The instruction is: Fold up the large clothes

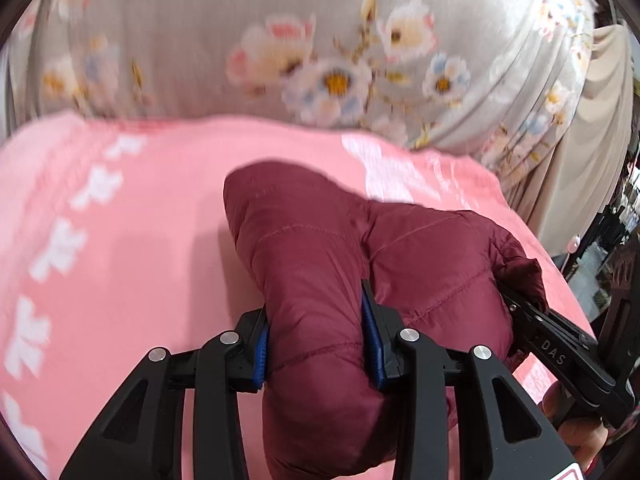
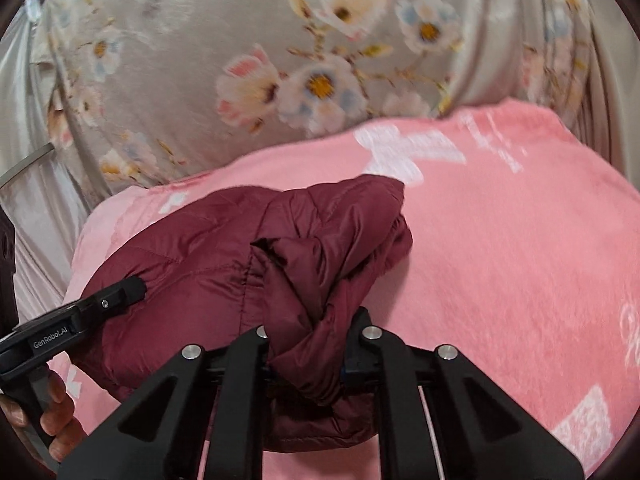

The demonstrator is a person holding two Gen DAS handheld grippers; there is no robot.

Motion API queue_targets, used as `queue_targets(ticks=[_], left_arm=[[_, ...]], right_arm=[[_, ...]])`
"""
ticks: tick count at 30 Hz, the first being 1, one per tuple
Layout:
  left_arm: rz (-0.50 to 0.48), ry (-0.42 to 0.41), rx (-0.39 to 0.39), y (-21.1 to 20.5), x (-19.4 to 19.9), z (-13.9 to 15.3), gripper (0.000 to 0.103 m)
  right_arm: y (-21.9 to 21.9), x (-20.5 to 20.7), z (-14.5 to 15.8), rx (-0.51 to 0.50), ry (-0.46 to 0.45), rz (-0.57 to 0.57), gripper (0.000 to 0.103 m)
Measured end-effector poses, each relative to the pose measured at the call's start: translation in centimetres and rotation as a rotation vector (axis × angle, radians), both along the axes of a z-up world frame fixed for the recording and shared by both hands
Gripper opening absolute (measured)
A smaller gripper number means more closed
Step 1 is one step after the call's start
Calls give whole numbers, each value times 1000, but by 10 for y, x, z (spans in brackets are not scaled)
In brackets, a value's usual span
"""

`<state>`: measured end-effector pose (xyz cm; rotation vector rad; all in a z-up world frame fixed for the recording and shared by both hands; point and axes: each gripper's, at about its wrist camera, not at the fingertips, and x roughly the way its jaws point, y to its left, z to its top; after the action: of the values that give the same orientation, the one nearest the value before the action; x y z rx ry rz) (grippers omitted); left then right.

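- left gripper point(image 1: 316, 344) has its blue pads clamped on a fat fold of the maroon puffer jacket point(image 1: 320, 248)
- right gripper point(image 2: 308, 356) is nearly closed, pinching a bunched bit of it too
- jacket's lifted off the pink blanket point(image 1: 120, 240), floral curtain point(image 1: 280, 40) behind

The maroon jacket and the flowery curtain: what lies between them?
Only pink blanket separates maroon jacket from flowery curtain, seen in both wrist views.
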<state>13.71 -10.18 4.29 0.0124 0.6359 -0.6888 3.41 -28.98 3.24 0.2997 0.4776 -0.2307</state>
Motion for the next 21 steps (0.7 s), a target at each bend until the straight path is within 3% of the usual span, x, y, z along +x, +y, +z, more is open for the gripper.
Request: queue_targets(ticks=[7, 12, 16, 21], left_arm=[[56, -191, 24, 30, 31, 32, 34], [84, -247, 14, 57, 72, 39, 34], [99, -289, 10, 73, 105, 33, 34], [119, -290, 40, 83, 145, 1, 34]], right_arm=[[42, 61, 28, -98, -96, 78, 10], [72, 113, 38, -185, -161, 115, 10], [86, 152, 32, -204, -176, 146, 10], [98, 195, -2, -197, -144, 171, 10]])
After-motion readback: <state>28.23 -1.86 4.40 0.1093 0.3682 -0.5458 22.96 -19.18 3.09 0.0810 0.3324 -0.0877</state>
